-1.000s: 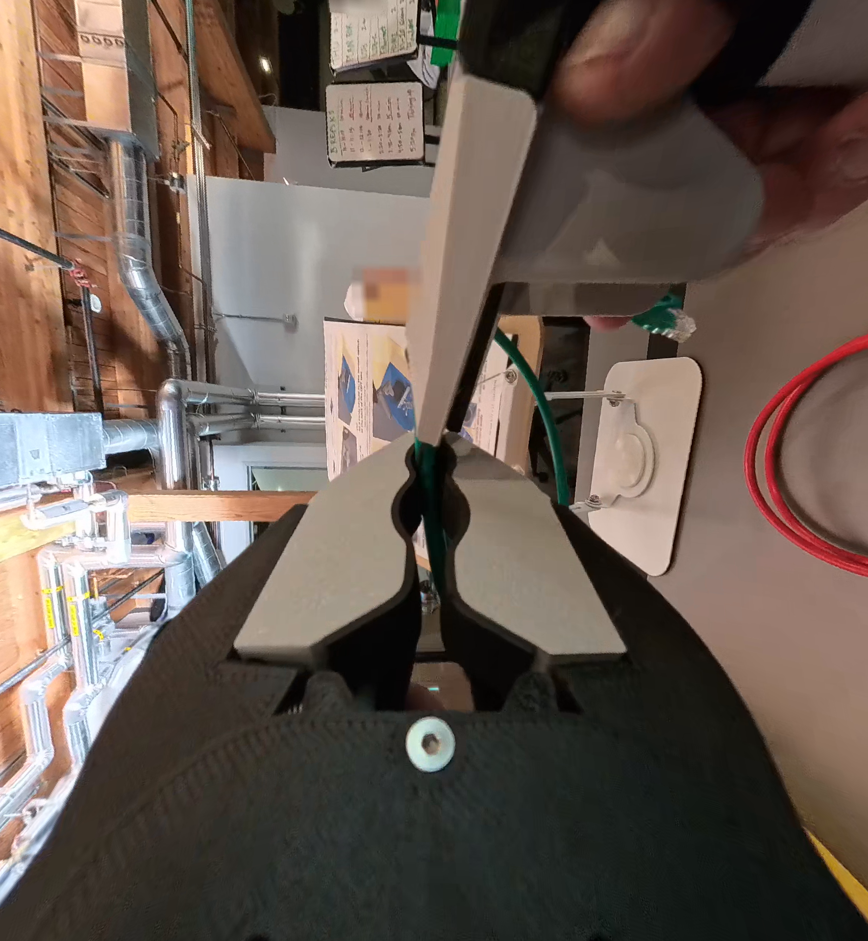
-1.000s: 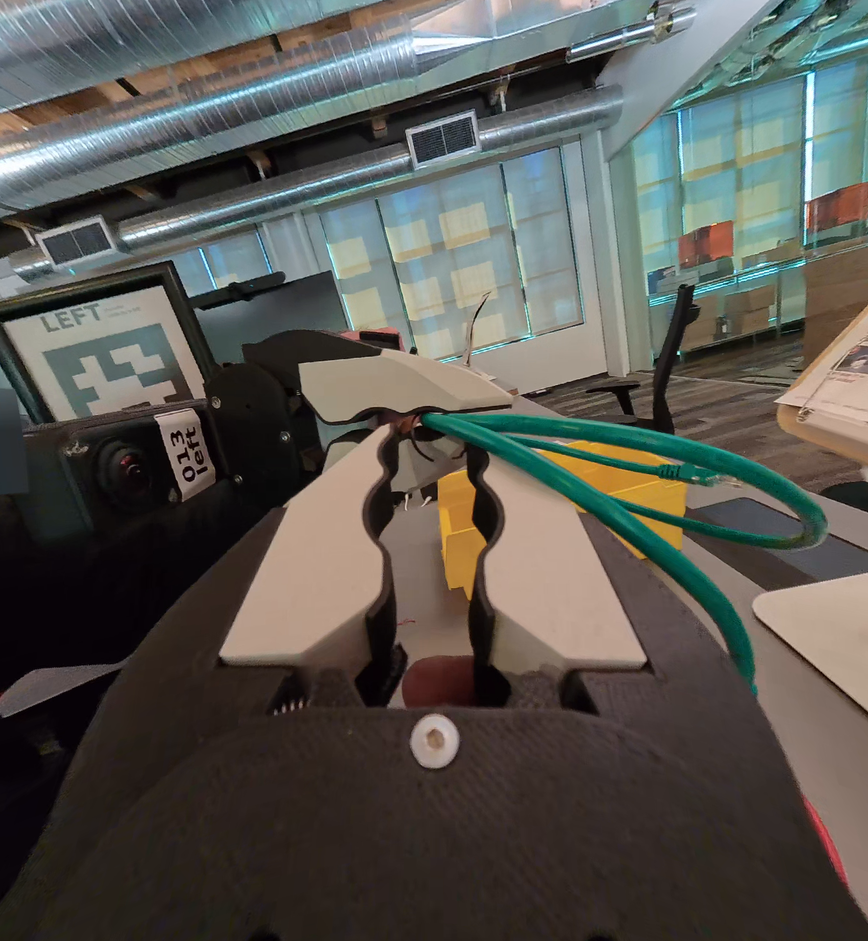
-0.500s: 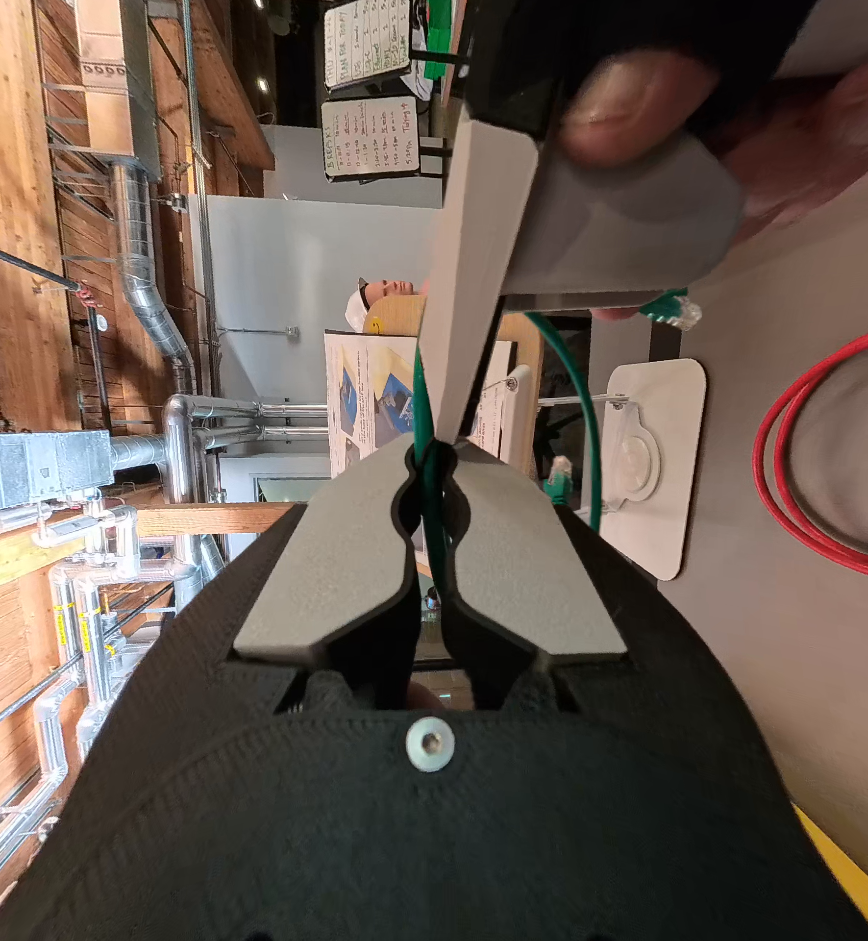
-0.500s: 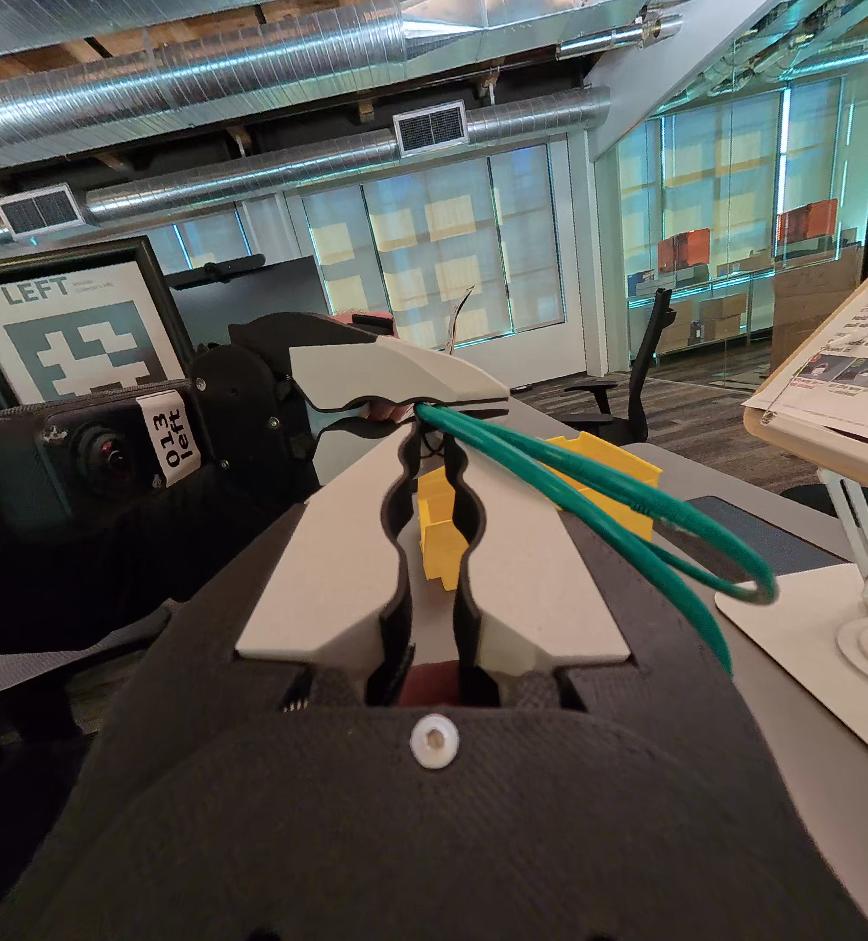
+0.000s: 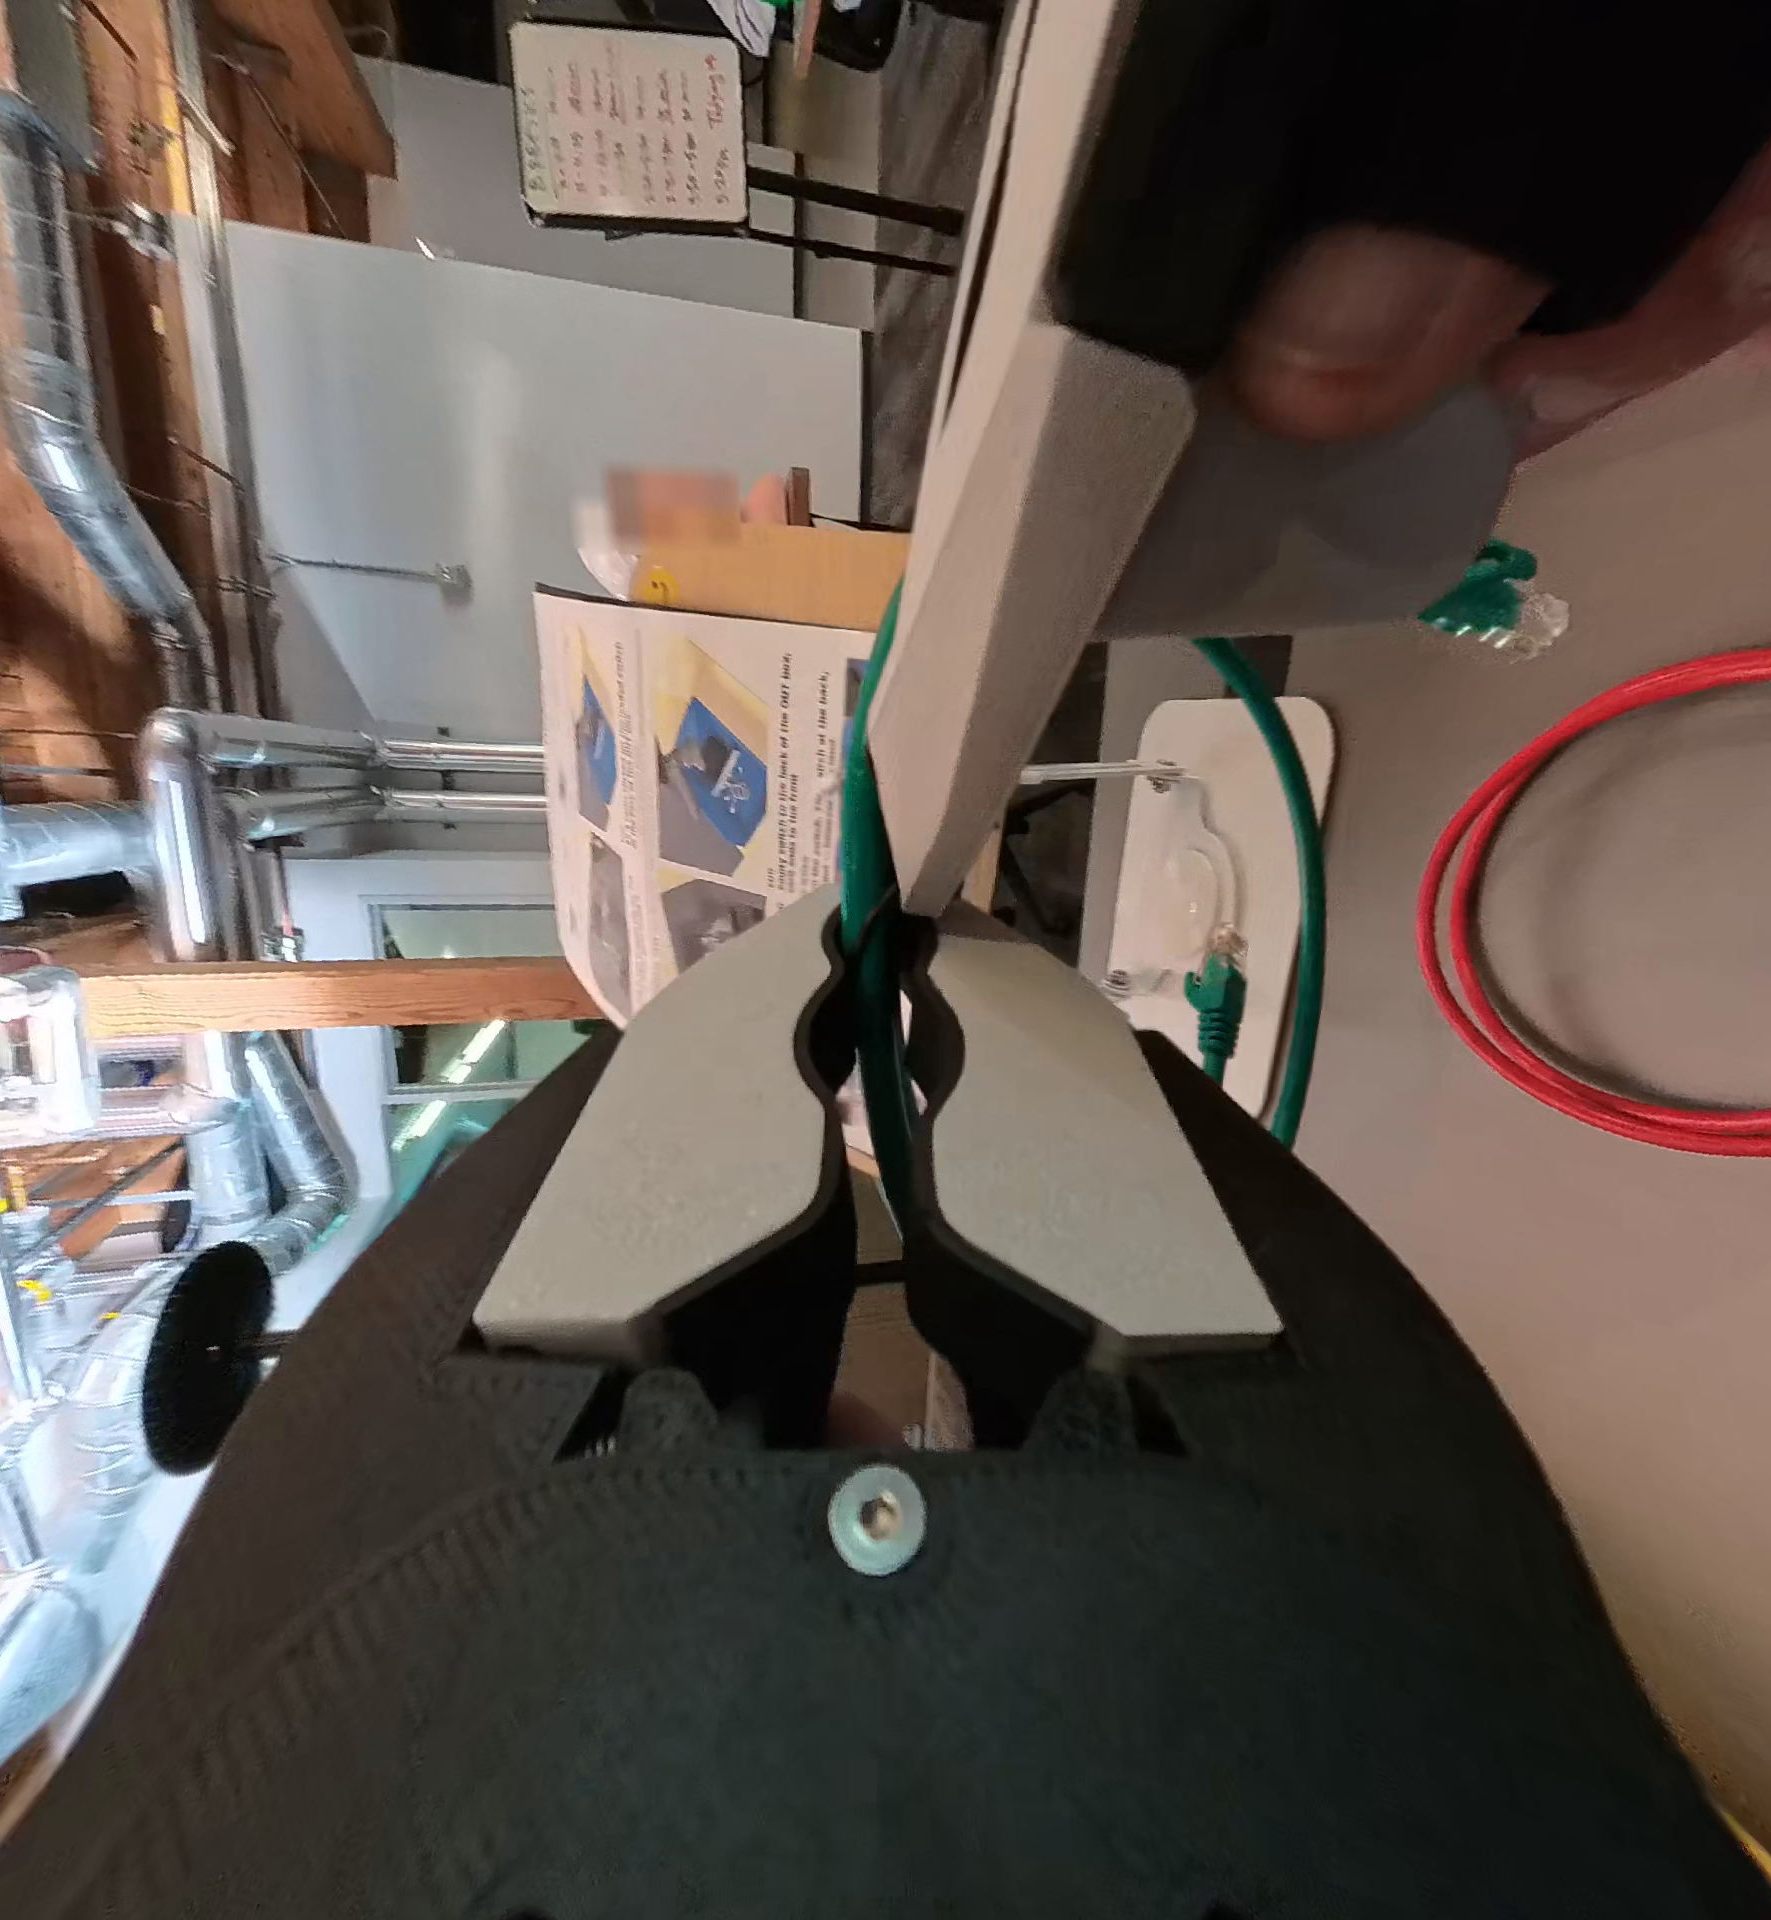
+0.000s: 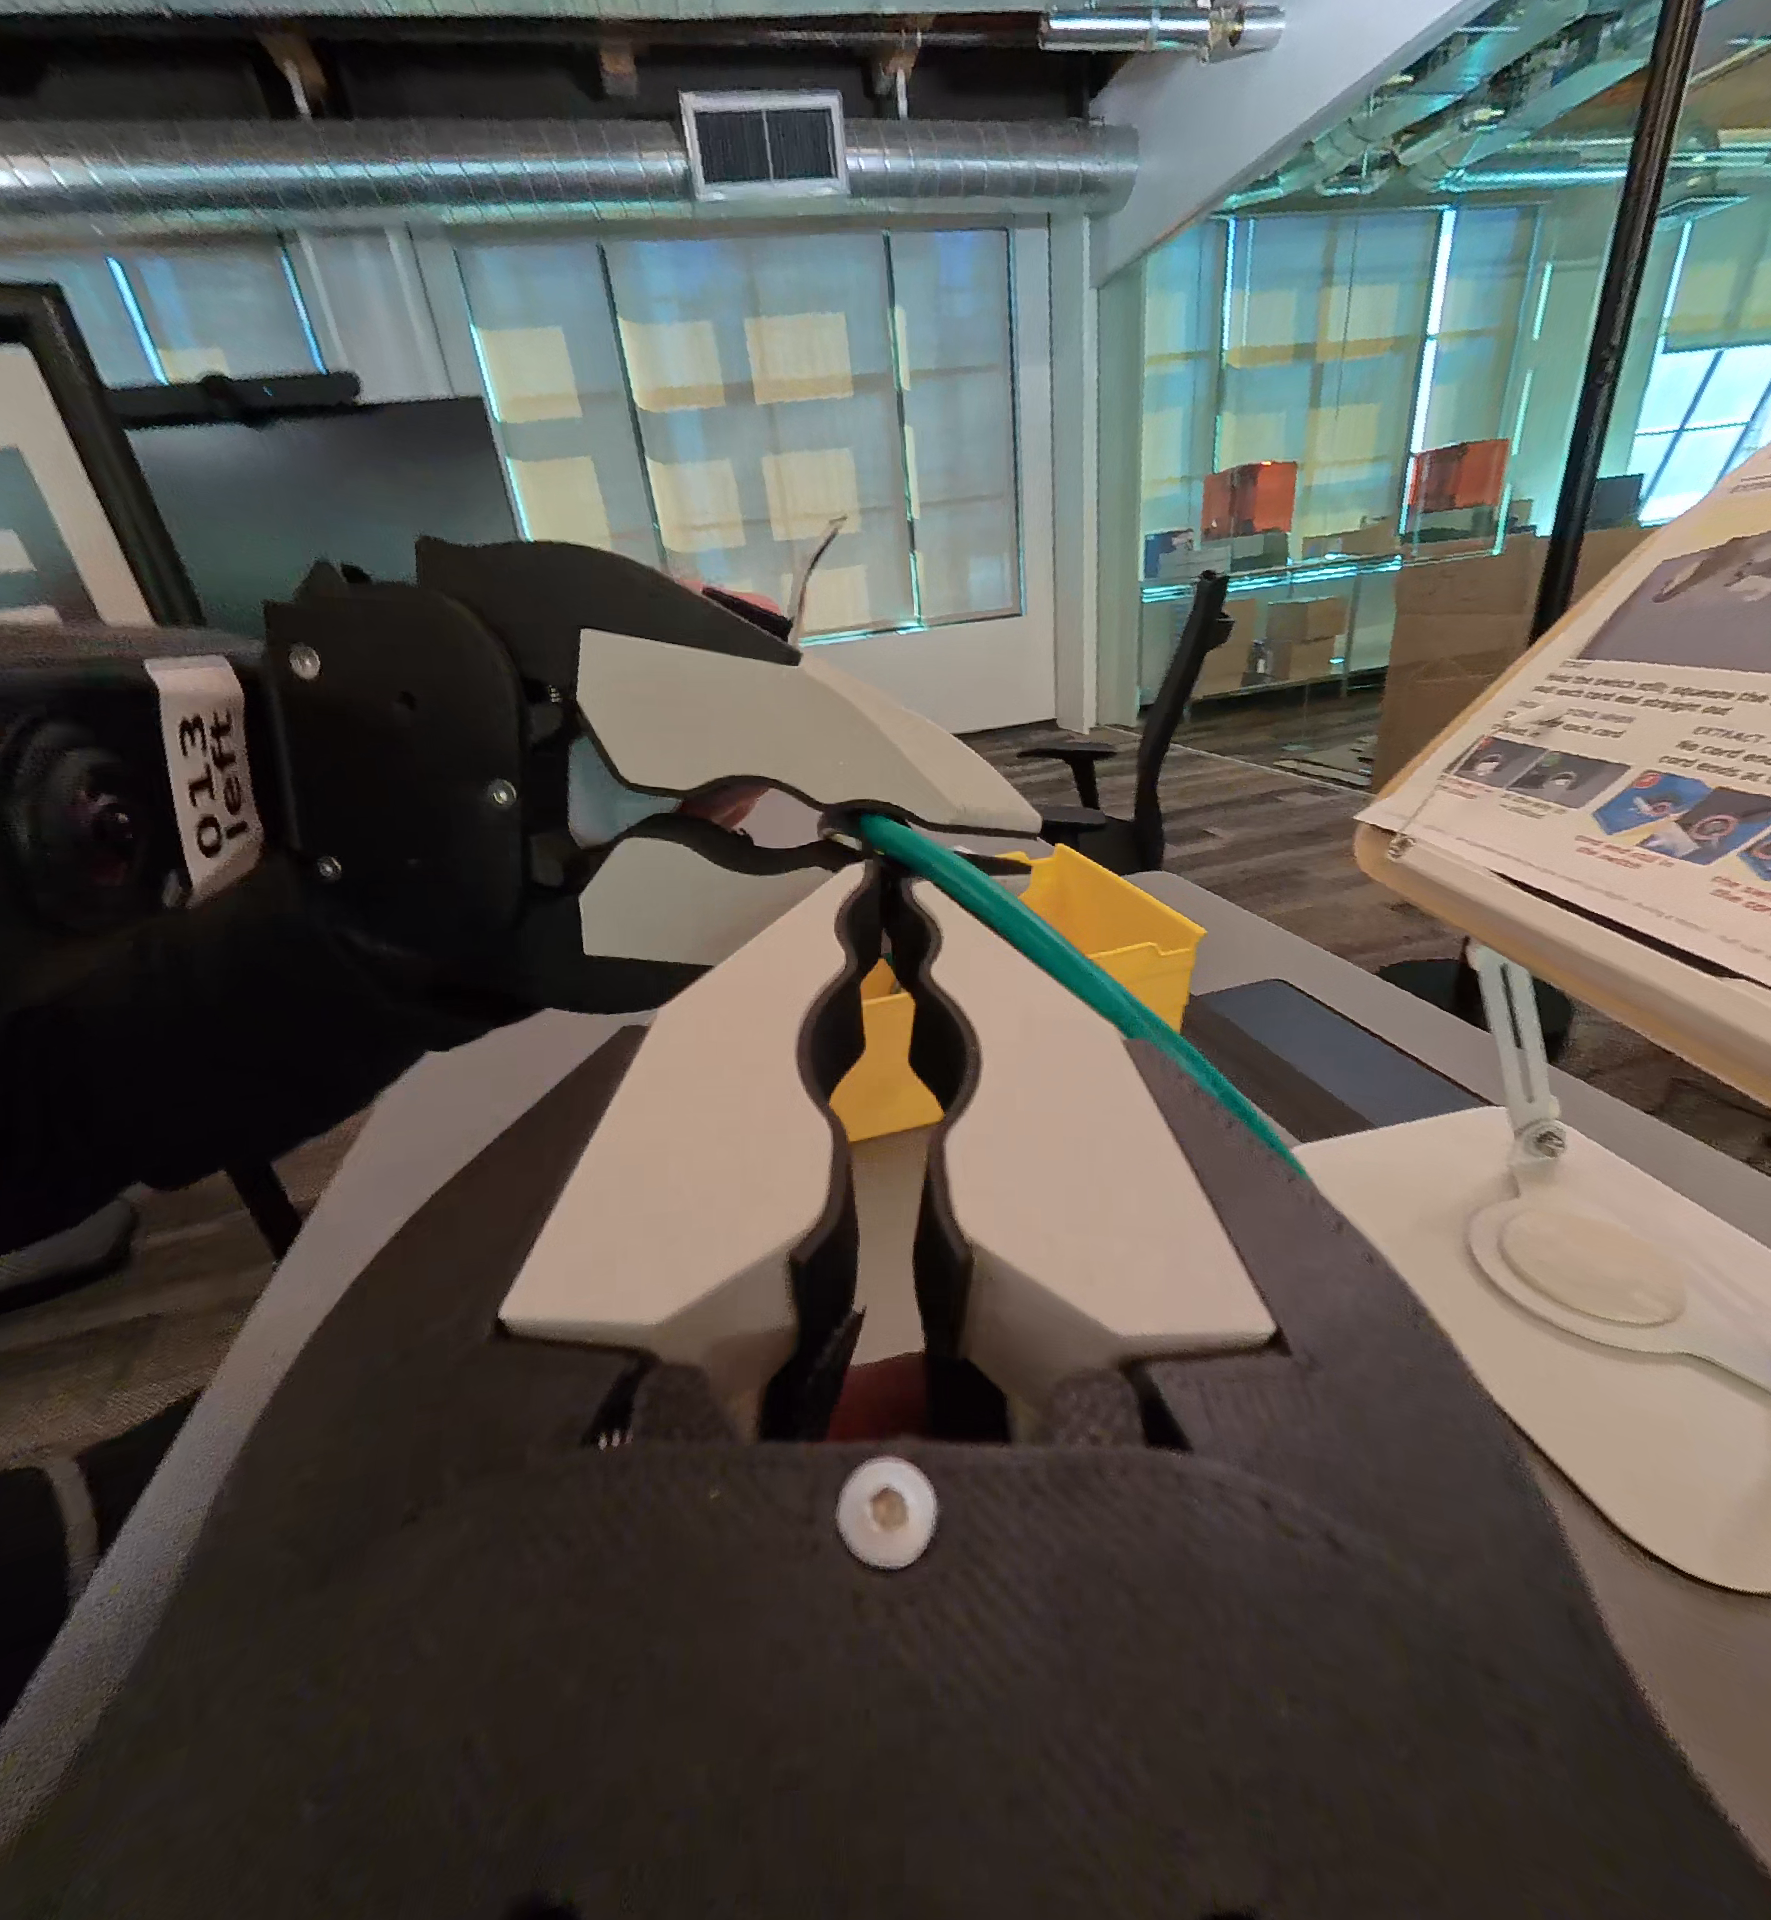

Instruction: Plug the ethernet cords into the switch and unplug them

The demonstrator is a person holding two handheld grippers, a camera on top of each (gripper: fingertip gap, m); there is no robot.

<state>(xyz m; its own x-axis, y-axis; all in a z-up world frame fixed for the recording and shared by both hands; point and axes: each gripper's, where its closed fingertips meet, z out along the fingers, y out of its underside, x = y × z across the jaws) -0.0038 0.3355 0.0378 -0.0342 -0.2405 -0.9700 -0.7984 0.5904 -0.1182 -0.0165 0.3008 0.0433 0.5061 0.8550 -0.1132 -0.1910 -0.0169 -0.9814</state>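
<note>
A green ethernet cord [image 5: 1296, 883] loops over the grey table, with one plug [image 5: 1489, 608] by the other gripper and one plug [image 5: 1211, 997] hanging over the white stand base. My left gripper [image 5: 879, 935] is shut on the cord. My right gripper [image 6: 886, 883] has its tips together on the same cord [image 6: 1057, 982], right at the left gripper [image 6: 912, 836]. In the left wrist view the right gripper [image 5: 922, 899] comes down from above, held by a hand. A red cord [image 5: 1432, 914] lies coiled on the table. I see no switch.
A white stand base [image 6: 1483, 1403] carries a tilted board with an instruction sheet [image 6: 1639, 810] at the right. A yellow bin [image 6: 1120, 925] sits on the table behind the grippers. An office chair and windows are farther off. The grippers are tip to tip, or close to it.
The two grippers have drawn closer together. The right jaws went from slightly apart to tips together. The wide green loop in the right wrist view has become one straight strand.
</note>
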